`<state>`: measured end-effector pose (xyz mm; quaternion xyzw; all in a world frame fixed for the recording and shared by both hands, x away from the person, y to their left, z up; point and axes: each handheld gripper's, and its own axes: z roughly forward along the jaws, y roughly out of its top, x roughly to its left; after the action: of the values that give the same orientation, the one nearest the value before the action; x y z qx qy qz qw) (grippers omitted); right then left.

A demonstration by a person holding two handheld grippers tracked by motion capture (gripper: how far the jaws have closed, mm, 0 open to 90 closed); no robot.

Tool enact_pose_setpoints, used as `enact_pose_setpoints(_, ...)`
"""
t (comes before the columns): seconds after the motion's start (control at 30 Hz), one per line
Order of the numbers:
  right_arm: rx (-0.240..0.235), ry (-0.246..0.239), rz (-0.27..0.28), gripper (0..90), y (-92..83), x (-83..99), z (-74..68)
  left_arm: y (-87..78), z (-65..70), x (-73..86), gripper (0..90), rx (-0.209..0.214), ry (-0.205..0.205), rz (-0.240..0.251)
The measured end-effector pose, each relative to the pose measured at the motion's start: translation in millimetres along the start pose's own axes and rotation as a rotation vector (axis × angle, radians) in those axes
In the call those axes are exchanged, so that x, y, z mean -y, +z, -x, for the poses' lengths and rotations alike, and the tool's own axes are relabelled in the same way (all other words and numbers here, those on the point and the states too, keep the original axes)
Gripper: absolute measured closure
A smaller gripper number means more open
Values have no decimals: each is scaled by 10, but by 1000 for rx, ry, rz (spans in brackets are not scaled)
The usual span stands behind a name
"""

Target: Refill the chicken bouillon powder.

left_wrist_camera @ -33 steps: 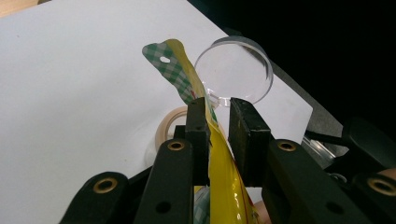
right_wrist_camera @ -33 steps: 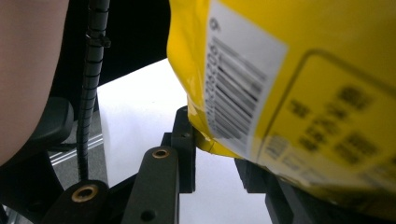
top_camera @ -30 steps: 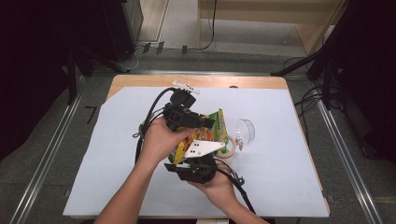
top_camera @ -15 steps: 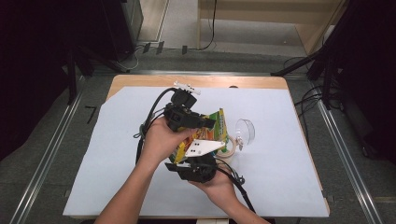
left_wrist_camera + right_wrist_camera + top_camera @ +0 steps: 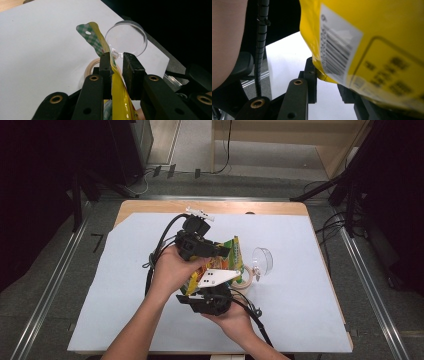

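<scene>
I have the yellow snack bag [image 5: 222, 262] pinched at both ends, left gripper [image 5: 117, 65] and right gripper [image 5: 329, 82] clamped on it above the table's middle; opening it remains, I judge.

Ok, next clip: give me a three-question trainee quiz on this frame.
1. True or false: the yellow snack bag lies flat on the white table cover.
2. Which tongs have the bag between their jaws? A) left only B) right only C) both
3. What clear thing lies just past the bag's checked top end?

Key:
1. False; it is held up off the cover.
2. C, the left tongs and the right tongs.
3. A clear plastic cup on its side.
</scene>
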<state>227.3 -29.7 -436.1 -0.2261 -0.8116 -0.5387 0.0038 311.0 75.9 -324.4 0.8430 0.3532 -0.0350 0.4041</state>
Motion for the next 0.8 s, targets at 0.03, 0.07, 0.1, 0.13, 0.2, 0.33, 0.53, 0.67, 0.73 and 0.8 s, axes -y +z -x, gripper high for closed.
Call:
enact_pose_setpoints(0.03,2,-1,-2,728,0,2,6,6,-3,0,780,-2,-2,0)
enact_pose_setpoints(0.07,3,2,-1,728,2,4,9,9,-7,0,781,-5,0,-1)
enact_pose_setpoints(0.1,5,1,-2,728,1,4,10,10,-8,0,781,-5,-1,0)
enact_pose_setpoints(0.13,7,-1,-4,728,-1,3,9,8,-8,-1,781,-4,-1,2)
enact_pose_setpoints(0.2,10,-5,-3,728,-5,-2,6,6,-10,-5,781,-4,0,5)
enact_pose_setpoints(0.33,7,-4,-6,727,-3,-13,10,15,-42,-18,780,2,-6,-4)
enact_pose_setpoints(0.53,8,-9,-23,728,0,-23,39,29,-83,-24,780,17,-15,-5)
enact_pose_setpoints(0.67,11,-14,-26,728,4,-34,51,27,-99,-28,780,18,-20,1)
enact_pose_setpoints(0.73,11,-13,-27,728,4,-38,50,21,-98,-28,780,19,-18,1)
enact_pose_setpoints(0.8,12,-15,-26,728,2,-40,44,16,-90,-28,780,22,-20,5)
